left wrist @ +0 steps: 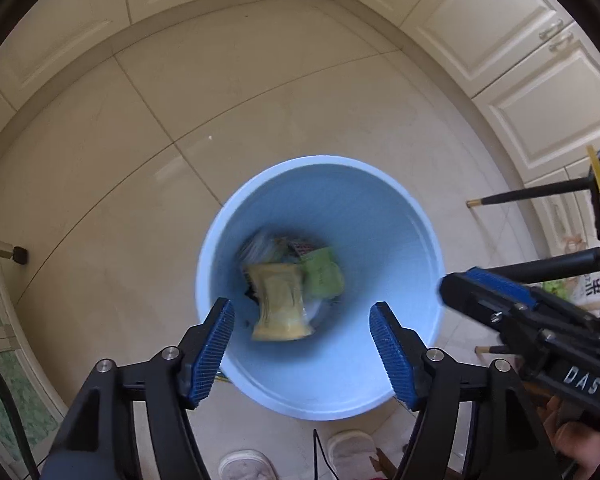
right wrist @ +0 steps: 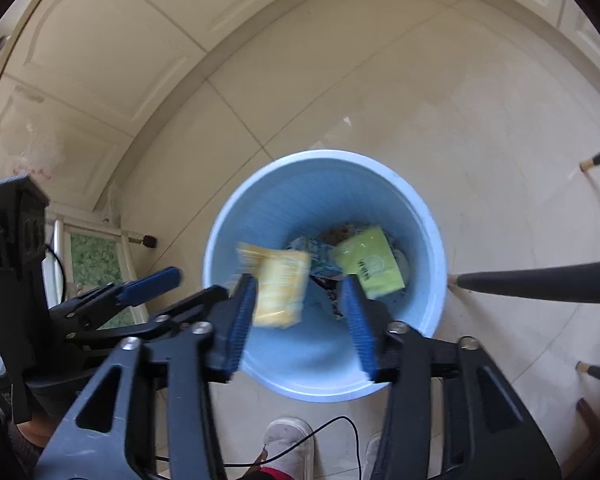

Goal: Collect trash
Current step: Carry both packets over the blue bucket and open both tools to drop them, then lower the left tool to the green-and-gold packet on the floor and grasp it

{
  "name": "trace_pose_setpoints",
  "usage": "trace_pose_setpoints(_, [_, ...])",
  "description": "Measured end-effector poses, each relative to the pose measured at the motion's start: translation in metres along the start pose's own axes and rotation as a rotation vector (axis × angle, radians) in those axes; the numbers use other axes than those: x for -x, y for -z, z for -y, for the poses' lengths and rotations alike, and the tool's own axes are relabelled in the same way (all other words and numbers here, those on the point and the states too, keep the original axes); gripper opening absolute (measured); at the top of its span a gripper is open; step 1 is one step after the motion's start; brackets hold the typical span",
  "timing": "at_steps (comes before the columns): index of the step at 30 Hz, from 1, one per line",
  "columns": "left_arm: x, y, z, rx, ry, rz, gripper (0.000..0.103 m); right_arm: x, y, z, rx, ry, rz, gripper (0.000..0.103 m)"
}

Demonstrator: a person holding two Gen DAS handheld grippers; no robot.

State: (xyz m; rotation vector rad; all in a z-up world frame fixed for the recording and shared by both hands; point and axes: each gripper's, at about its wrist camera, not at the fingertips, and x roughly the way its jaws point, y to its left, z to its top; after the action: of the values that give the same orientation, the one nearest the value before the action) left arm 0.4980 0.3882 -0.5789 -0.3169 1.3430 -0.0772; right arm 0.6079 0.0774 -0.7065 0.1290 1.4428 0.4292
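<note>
Cream floor tiles [left wrist: 292, 92] and pale cabinet doors [left wrist: 512, 52] ring a light blue bin [left wrist: 380, 216] at the middle of both frames. Both tongs point down over its mouth. The left gripper [left wrist: 302, 344] stands released, nothing between its blue pads. The right gripper [right wrist: 302, 318] is also spread, its pads pressing nothing. A yellow wrapper [right wrist: 278, 288], blurred, shows inside the bin opening near the lower centre of the frame, beside a green packet [right wrist: 370, 266] lying on other rubbish at the bottom. Slippers [left wrist: 350, 450] show below.
</note>
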Motion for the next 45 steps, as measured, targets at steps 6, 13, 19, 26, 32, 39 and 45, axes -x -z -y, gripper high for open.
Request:
trace_pose_setpoints(6, [-0.008, 0.01, -0.032, 0.091, -0.076, 0.04, 0.075, -0.004, -0.001, 0.002, 0.076, 0.165, -0.002, 0.054])
trace_pose_setpoints(13, [-0.051, 0.034, -0.091, 0.259, -0.124, 0.017, 0.077, -0.028, 0.003, 0.016, 0.093, 0.302, -0.075, 0.055])
trace_pose_setpoints(19, [-0.128, 0.075, -0.133, 0.264, -0.091, -0.055, 0.078, -0.041, 0.005, 0.034, 0.078, 0.326, -0.12, 0.055])
trace_pose_setpoints(26, [-0.24, 0.13, -0.139, 0.19, -0.062, -0.16, 0.078, -0.058, 0.005, 0.042, 0.04, 0.304, -0.169, 0.055])
trace_pose_setpoints(32, [-0.31, 0.141, -0.116, 0.013, -0.105, -0.133, 0.078, -0.071, 0.007, 0.046, 0.044, 0.308, -0.193, 0.055])
trace_pose_setpoints(39, [-0.388, 0.135, -0.103, -0.039, -0.116, -0.155, 0.078, -0.078, 0.003, 0.056, 0.02, 0.294, -0.199, 0.055])
trace_pose_setpoints(45, [-0.419, 0.131, -0.102, -0.05, -0.126, -0.126, 0.078, -0.083, 0.003, 0.058, 0.013, 0.279, -0.205, 0.055])
